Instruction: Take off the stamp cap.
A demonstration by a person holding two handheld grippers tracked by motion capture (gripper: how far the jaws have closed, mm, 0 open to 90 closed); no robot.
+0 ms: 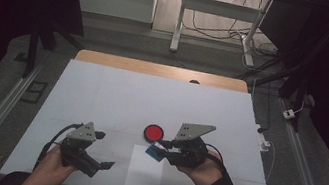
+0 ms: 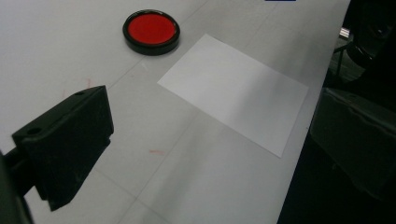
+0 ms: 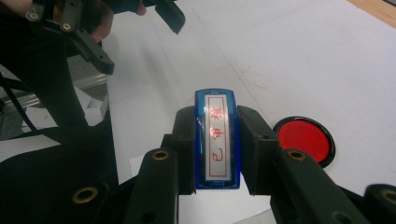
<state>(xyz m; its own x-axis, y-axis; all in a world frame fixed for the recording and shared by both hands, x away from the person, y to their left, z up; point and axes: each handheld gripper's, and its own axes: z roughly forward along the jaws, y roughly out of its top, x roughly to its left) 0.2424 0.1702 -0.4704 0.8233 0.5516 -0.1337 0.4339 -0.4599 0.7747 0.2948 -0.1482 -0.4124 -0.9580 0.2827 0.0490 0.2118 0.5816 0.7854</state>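
A blue stamp (image 3: 217, 140) with a white label and red characters sits between the jaws of my right gripper (image 3: 217, 119), which is shut on it. In the high view this gripper (image 1: 161, 150) holds the stamp (image 1: 153, 152) above the far end of a white sheet of paper (image 1: 145, 173). A round red ink pad (image 1: 153, 132) in a black case lies just beyond the sheet. My left gripper (image 1: 104, 151) hovers left of the paper, open, with nothing between its jaws. In its own view the ink pad (image 2: 151, 29) and the paper (image 2: 233, 91) lie ahead.
A white board (image 1: 101, 92) covers the wooden table. The table's near edge runs just below the paper. In the right gripper view the ink pad (image 3: 303, 137) lies right of the stamp and the left gripper (image 3: 135, 35) is at the upper left.
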